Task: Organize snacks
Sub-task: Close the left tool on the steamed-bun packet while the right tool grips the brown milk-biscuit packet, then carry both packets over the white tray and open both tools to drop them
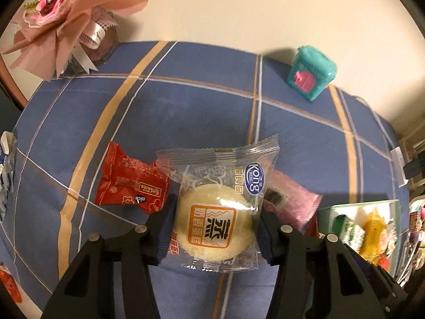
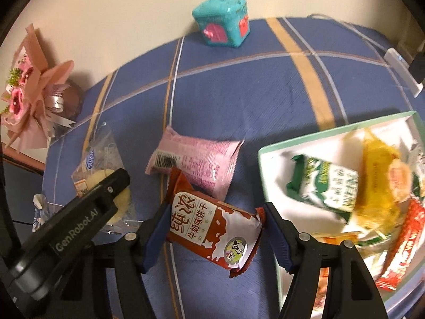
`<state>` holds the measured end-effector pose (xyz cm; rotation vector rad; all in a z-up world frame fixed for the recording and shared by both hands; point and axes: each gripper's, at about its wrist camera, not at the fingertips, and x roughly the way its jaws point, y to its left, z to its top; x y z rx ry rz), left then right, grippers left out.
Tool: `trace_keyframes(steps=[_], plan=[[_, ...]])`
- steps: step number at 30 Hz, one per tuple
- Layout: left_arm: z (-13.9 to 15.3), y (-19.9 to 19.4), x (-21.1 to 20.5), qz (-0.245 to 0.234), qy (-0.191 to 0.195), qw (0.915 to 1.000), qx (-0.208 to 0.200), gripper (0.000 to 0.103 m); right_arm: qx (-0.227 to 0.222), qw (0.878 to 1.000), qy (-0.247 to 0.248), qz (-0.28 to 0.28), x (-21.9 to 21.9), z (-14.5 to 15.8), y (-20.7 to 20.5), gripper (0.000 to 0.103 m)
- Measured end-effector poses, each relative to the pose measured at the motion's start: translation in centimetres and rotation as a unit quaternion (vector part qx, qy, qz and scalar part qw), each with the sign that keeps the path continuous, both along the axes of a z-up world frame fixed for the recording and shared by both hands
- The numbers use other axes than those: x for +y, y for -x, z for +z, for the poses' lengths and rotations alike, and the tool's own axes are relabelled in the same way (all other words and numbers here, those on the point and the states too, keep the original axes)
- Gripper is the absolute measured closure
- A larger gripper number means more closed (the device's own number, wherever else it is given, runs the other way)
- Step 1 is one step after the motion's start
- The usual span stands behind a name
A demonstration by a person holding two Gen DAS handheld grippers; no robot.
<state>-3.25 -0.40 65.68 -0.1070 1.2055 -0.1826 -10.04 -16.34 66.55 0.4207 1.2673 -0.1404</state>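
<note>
1 clear-wrapped round bun (image 1: 216,218) is clamped between the pads of the left hand-held gripper (image 1: 216,226), above the blue plaid table (image 1: 186,111). 1 brown milk-biscuit packet (image 2: 212,223) is gripped by the right hand-held gripper (image 2: 212,235). On the cloth lie 1 red packet (image 1: 130,183) and 1 pink packet (image 2: 194,164) — beside them, 1 white tray (image 2: 268,159) holding several snacks. 1 teal cube (image 2: 221,24) sits at the far edge.

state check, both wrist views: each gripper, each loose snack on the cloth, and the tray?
left gripper: shut on clear-wrapped bun
right gripper: shut on brown biscuit pack
red candy pack: lying loose on cloth
pink pack: lying flat on cloth, barcode side up
tray: holding several snacks
</note>
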Motion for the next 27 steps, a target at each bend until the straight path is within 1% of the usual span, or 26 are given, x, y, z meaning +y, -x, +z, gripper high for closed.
trace_keyframes(steps=[3, 7, 12, 20, 24, 27], plan=[[1.4, 0.4, -0.1, 0.001, 0.01, 0.9999, -0.013, 0.048, -0.011, 1.0, 0.002, -0.001, -0.6, 1.2, 0.5, 0.032], [2.7, 0.6, 0.0, 0.004, 0.008, 0.9996, -0.027, 0.048, -0.022, 1.0, 0.0, -0.008, -1.5, 2.6, 1.2, 0.032], [4.1, 1.1, 0.2, 0.014, 0.016, 0.999, -0.04, 0.048, -0.036, 0.999, 0.0, -0.024, -3.2, 4.7, 2.3, 0.032], [6.6, 2.1, 0.4, 0.018, 0.027, 0.9971, -0.068, 0.048, -0.052, 0.996, 0.0, -0.07, -7.9, 6.8, 3.9, 0.032], [7.6, 2.5, -0.6, 0.008, 0.028, 0.9963, -0.081, 0.048, -0.057, 0.993, 0.003, -0.103, -11.0, 7.8, 5.2, 0.032], [8.1, 3.0, -1.8, -0.004, 0.031, 0.9961, -0.083, 0.048, -0.061, 0.99, 0.001, -0.13, -13.4, 8.4, 6.2, 0.032]])
